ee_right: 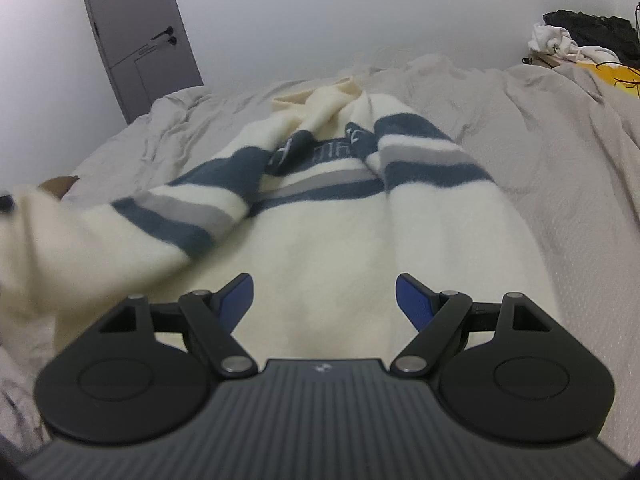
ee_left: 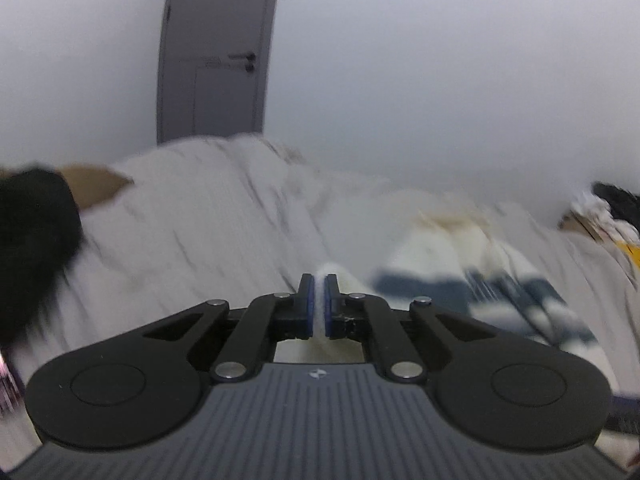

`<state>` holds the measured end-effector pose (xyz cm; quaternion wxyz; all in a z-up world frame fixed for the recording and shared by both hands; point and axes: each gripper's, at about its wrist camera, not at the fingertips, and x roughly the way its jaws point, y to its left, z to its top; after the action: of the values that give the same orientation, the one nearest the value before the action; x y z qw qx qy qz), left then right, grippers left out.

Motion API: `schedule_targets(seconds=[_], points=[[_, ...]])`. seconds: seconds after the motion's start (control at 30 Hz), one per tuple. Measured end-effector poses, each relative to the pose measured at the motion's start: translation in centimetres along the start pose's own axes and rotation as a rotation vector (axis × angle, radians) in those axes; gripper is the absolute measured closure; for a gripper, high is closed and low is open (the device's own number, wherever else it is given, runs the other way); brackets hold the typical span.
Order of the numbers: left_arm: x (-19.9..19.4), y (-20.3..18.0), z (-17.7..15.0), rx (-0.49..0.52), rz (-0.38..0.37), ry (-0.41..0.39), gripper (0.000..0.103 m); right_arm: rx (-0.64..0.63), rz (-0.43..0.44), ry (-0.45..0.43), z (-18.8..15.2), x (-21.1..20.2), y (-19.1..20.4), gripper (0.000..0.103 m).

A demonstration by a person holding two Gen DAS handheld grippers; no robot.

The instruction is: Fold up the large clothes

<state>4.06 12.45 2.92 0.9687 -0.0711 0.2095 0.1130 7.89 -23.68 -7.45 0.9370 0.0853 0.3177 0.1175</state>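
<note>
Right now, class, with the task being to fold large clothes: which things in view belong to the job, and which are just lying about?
Belongs to the job:
striped sweater
left gripper, shut on the sweater's cream fabric
right gripper, open above the sweater
bed cover beneath it

Just lying about:
clothes pile
yellow item
grey door

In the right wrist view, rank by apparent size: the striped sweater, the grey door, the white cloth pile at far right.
1. striped sweater
2. grey door
3. white cloth pile
The sweater lies nearest the camera, which inflates it.
</note>
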Motion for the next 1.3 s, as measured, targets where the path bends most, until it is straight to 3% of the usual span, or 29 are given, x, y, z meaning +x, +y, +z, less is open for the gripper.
schedule_targets(seconds=[0.13, 0.2, 0.33, 0.43, 0.53, 0.67, 0.73, 0.9, 1.1, 1.23, 1.3], points=[[3.7, 4.4, 7.2, 0.019, 0.024, -0.006, 0.098, 0.024, -0.004, -0.001, 1.0, 1.3, -0.4, 0.023], [5.9, 5.6, 10.4, 0.08, 0.051, -0.015, 0.098, 0.025, -0.007, -0.011, 1.5, 1.9, -0.4, 0.023], [12.1, 8.0, 15.9, 0.198, 0.151, -0.011, 0.098, 0.017, -0.017, -0.031, 2.2, 3.2, -0.1, 0.023], [17.5, 10.2, 18.7, 0.291, 0.27, -0.028, 0.098, 0.014, -0.014, -0.028, 2.9, 4.8, 0.2, 0.023], [23.9, 13.5, 20.2, 0.297, 0.367, 0.001, 0.098, 0.001, -0.008, -0.029, 3.4, 6.3, 0.6, 0.023], [32.1, 17.5, 19.1, 0.317, 0.533, 0.036, 0.103, -0.002, 0.02, -0.053, 4.5, 8.4, 1.4, 0.023], [35.4, 20.4, 18.1, 0.244, 0.569, 0.074, 0.103, -0.026, 0.022, -0.068, 5.0, 9.4, 1.8, 0.023], [40.5, 24.5, 14.2, 0.115, 0.54, 0.148, 0.103, -0.083, 0.007, -0.06, 4.9, 12.6, 2.6, 0.023], [43.7, 25.3, 9.2, -0.004, 0.476, 0.248, 0.103, -0.072, 0.006, 0.022, 4.3, 16.1, 2.5, 0.023], [42.0, 23.8, 8.3, -0.033, 0.449, 0.24, 0.102, -0.084, 0.011, 0.012, 4.0, 16.0, 2.4, 0.023], [39.4, 22.5, 8.2, -0.052, 0.436, 0.231, 0.102, -0.074, 0.018, 0.004, 4.1, 15.6, 2.3, 0.023]])
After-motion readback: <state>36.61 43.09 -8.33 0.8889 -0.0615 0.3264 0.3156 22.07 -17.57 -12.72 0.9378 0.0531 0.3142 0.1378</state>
